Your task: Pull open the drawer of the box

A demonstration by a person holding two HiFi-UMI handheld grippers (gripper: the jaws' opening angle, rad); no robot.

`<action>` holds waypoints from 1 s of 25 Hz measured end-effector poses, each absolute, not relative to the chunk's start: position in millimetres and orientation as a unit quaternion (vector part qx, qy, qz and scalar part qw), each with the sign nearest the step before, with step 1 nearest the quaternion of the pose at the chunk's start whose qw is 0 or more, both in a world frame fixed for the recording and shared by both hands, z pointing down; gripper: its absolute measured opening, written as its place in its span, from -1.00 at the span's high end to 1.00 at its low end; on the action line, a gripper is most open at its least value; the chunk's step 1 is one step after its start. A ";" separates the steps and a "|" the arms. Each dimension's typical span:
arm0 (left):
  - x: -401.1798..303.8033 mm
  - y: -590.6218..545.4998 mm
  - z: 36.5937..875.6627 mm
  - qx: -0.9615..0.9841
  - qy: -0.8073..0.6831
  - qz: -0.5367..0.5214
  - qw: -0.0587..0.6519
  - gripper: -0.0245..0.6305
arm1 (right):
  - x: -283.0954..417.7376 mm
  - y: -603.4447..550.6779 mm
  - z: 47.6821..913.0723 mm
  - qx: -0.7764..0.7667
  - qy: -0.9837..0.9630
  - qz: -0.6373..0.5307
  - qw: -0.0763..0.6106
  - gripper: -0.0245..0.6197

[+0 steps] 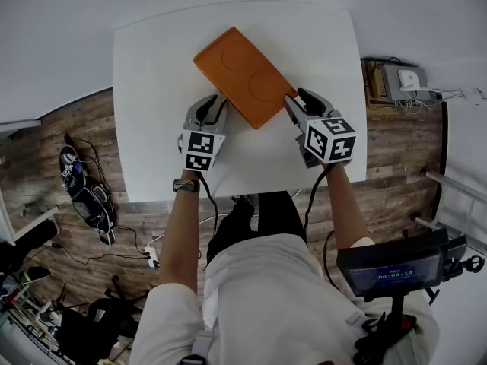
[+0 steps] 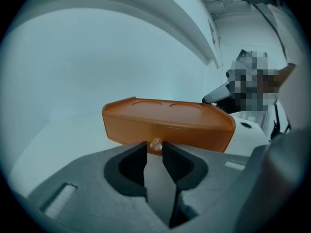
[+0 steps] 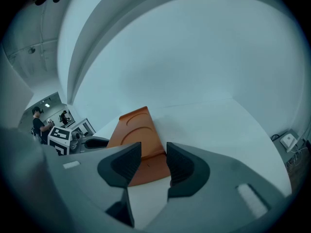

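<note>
Closest to the head camera, a person's torso [image 1: 266, 295] is seen. Beyond it lies the white counter [image 1: 152, 67], on which the orange box [image 1: 243, 74] is set slantwise, its long axis running from far left to near right. The left hand-held gripper [image 1: 215, 111] is placed at the box's near-left long side, and the right hand-held gripper [image 1: 298, 106] just beside its near-right end.

In the left gripper view, that long side of the box [image 2: 165, 123] is faced squarely. A small clear knob [image 2: 156, 145] on it is bracketed by the jaw tips of the left hand-held gripper [image 2: 154, 148], which are narrowly apart and not seen to pinch it. The pull is judged to run straight back from this face, across the long axis.

In the right gripper view, the jaws of the right hand-held gripper [image 3: 153, 154] are parted and empty, with the end of the box [image 3: 133, 130] just beyond them.
</note>
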State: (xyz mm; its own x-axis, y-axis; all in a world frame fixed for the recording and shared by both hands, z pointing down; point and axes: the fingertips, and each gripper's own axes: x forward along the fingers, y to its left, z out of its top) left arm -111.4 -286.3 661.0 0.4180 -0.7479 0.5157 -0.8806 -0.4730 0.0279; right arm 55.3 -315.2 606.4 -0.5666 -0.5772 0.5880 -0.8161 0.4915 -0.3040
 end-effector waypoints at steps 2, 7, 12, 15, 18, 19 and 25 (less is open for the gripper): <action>-111.6 -286.6 661.0 0.829 -0.492 0.223 0.148 0.62 | 55.1 -315.3 606.4 0.417 -0.837 0.286 0.209 0.40; -106.3 -284.7 664.0 0.833 -0.477 0.243 0.136 0.62 | 56.0 -315.0 606.1 0.419 -0.837 0.286 0.204 0.40; -106.0 -285.2 666.4 0.832 -0.476 0.250 0.138 0.63 | 56.5 -315.1 607.0 0.420 -0.837 0.285 0.206 0.40; -107.1 -288.0 666.4 0.826 -0.484 0.250 0.141 0.67 | 56.7 -315.2 607.8 0.421 -0.836 0.286 0.206 0.40; -106.3 -289.4 667.0 0.826 -0.484 0.252 0.142 0.68 | 56.7 -315.0 608.4 0.421 -0.836 0.286 0.206 0.40; -106.1 -289.8 666.5 0.826 -0.484 0.253 0.141 0.68 | 56.6 -315.1 608.3 0.421 -0.836 0.286 0.206 0.40; -103.9 -292.6 664.6 0.829 -0.481 0.251 0.137 0.70 | 58.2 -316.8 608.3 0.424 -0.834 0.286 0.205 0.40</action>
